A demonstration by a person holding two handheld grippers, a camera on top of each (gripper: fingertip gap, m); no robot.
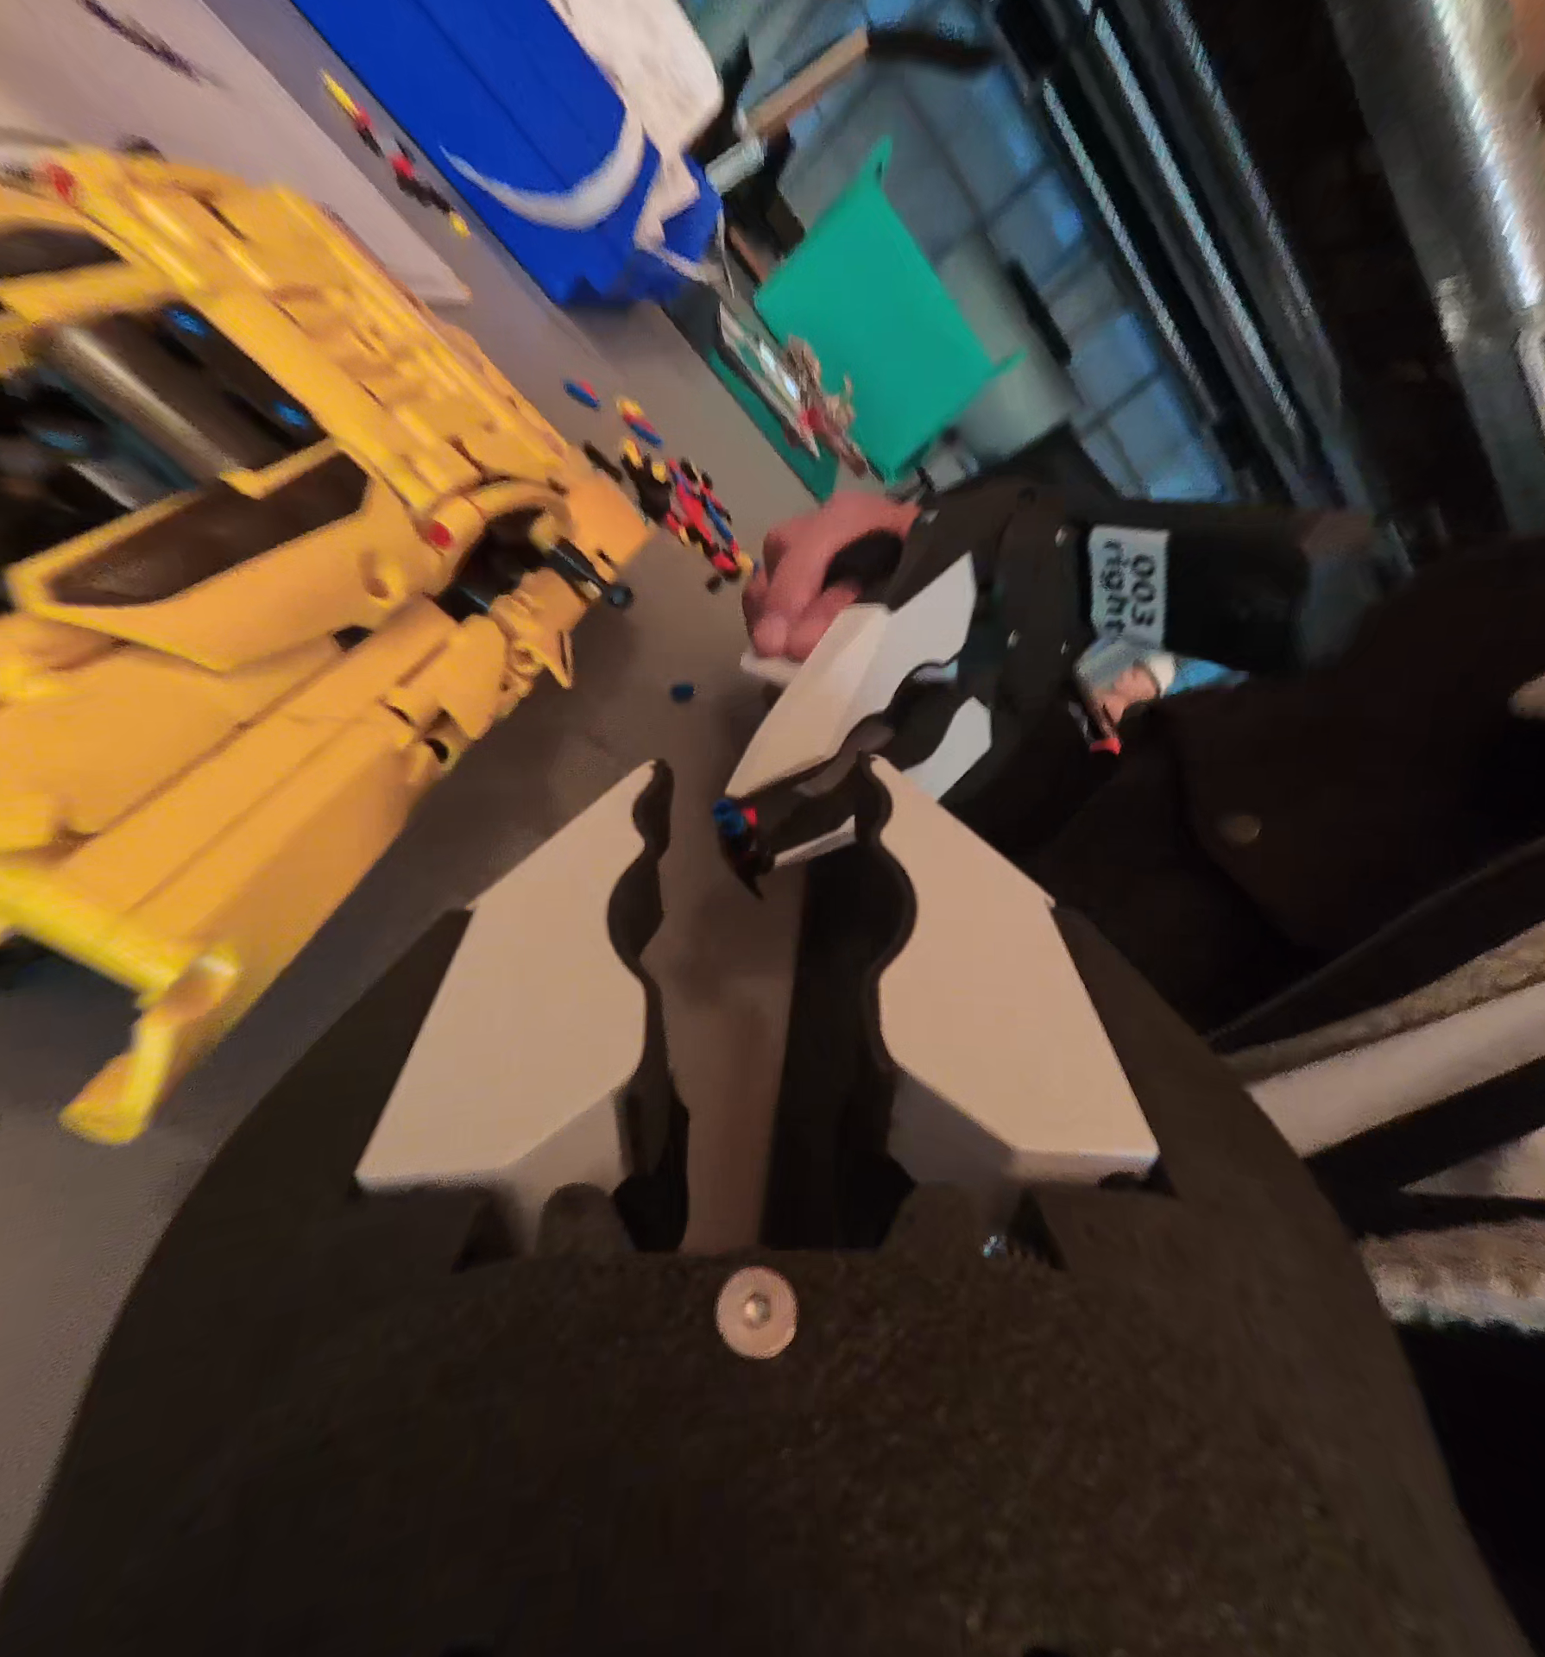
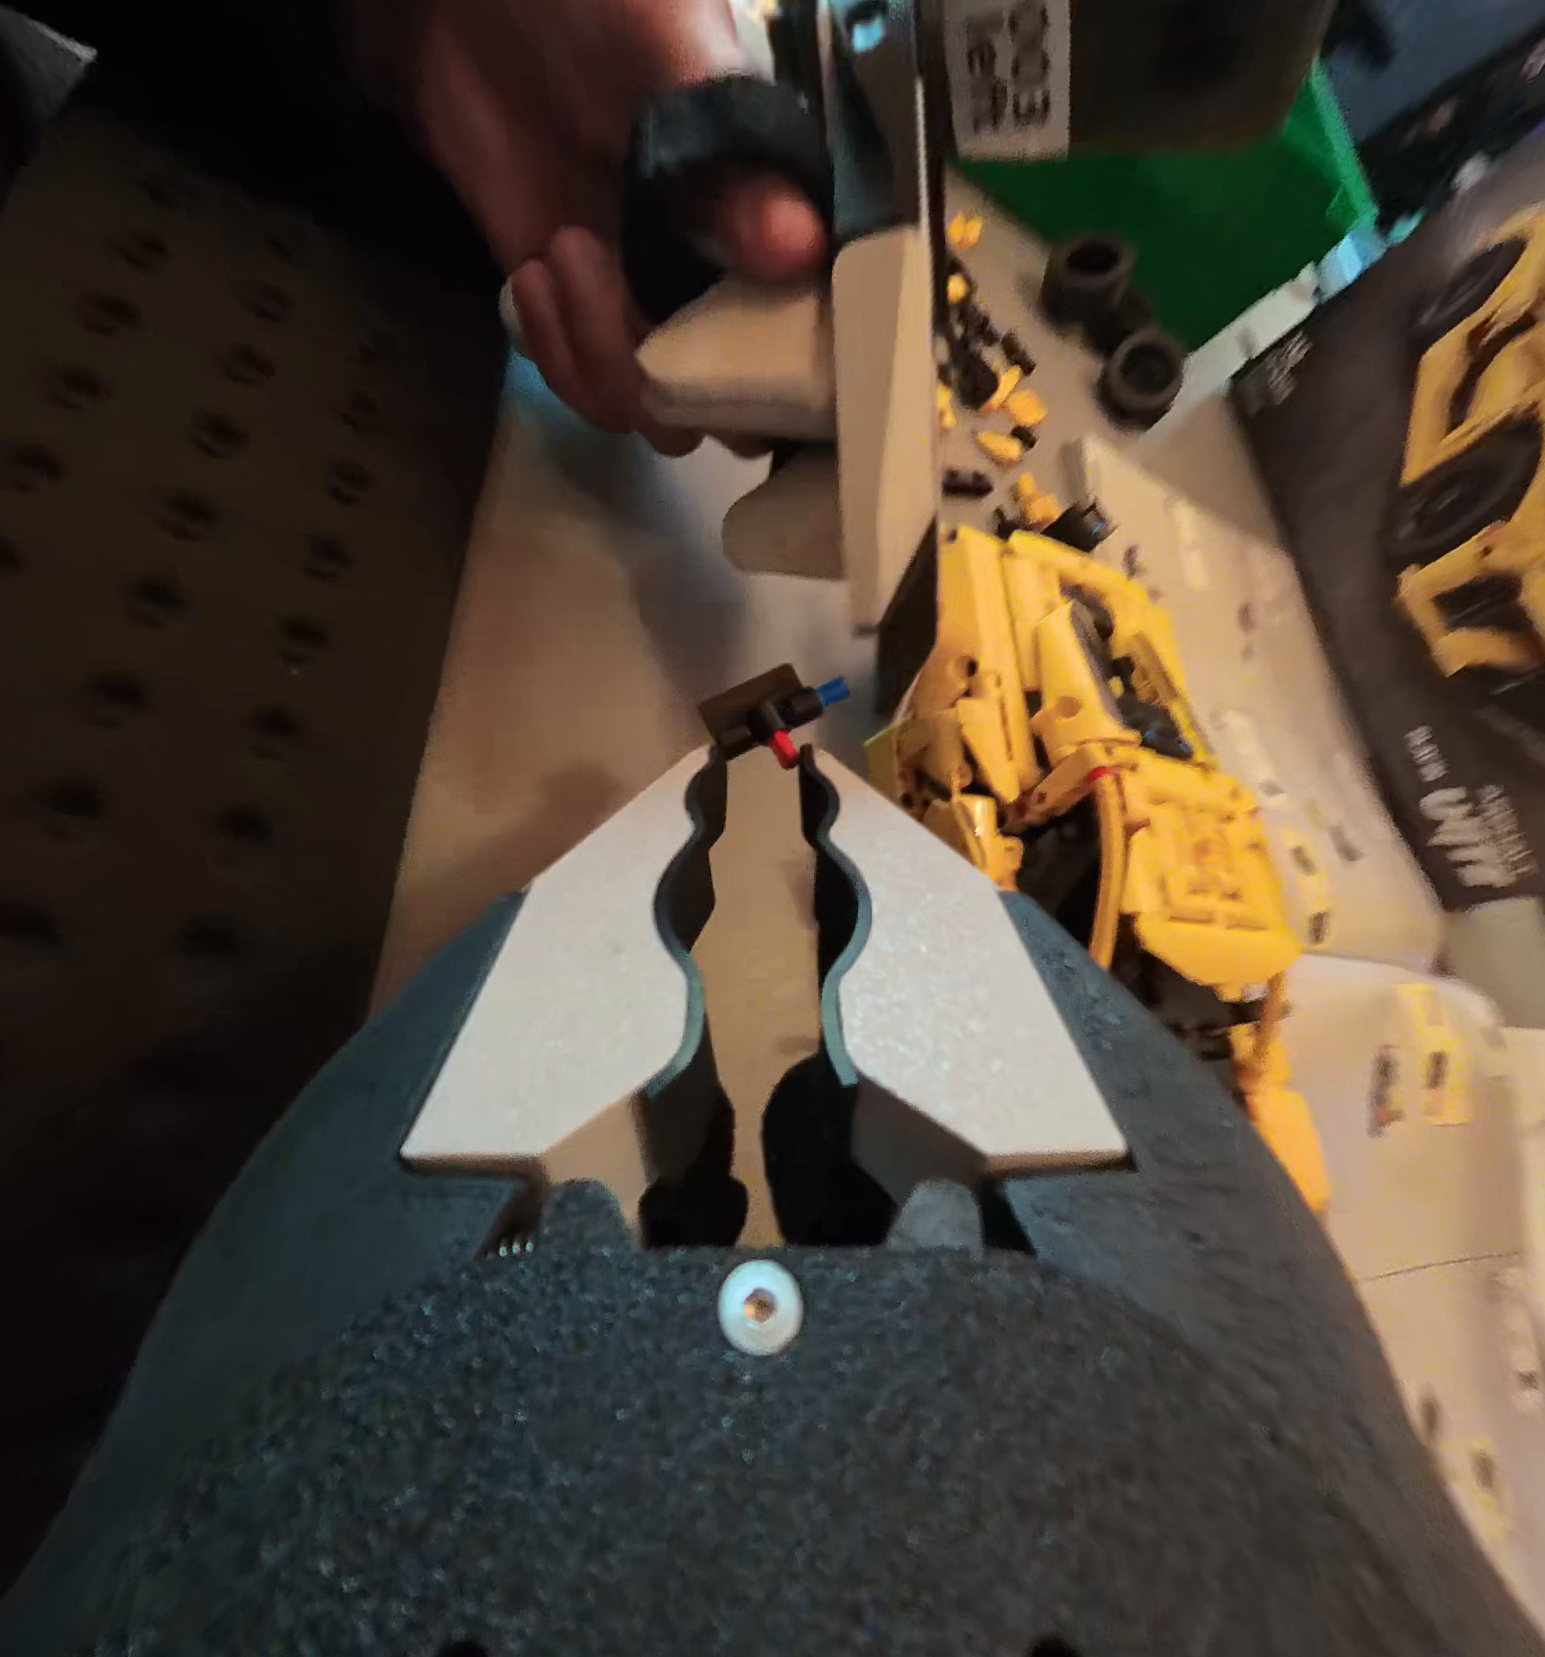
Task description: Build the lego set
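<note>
Both fingers of the right gripper [image 2: 758, 758] pinch a small black piece [image 2: 755, 713] at their tips. A red pin and a blue pin stick out of that piece. It hangs in the air above the pale table [image 2: 572, 628], just beside the nose of the yellow lego car [image 2: 1101, 762].

Fingers of the left gripper [image 1: 764, 776] are spread apart, with nothing between them. They hover over the grey table, and their tips are very near the small black piece [image 1: 742, 829] that the right gripper [image 1: 751, 816] holds out.

To the side of the left gripper lies the yellow lego car [image 1: 240, 574], big and blurry. Past its nose sits a little pile of loose pieces [image 1: 688, 511] in red, blue, yellow and black. A hand [image 1: 818, 574] grips the handle of the right gripper.

From the right wrist view, a hand [image 2: 590, 269] holds the left gripper up high. Farther back lie small yellow and black pieces [image 2: 993, 394] and some black tires [image 2: 1119, 332]. A dark box [image 2: 1468, 538] with a yellow car picture lies at the side, and pale instruction pages [image 2: 1468, 1166] lie nearer.

Far off in the left wrist view stand a blue bin [image 1: 518, 152] and a green bin [image 1: 876, 314].
</note>
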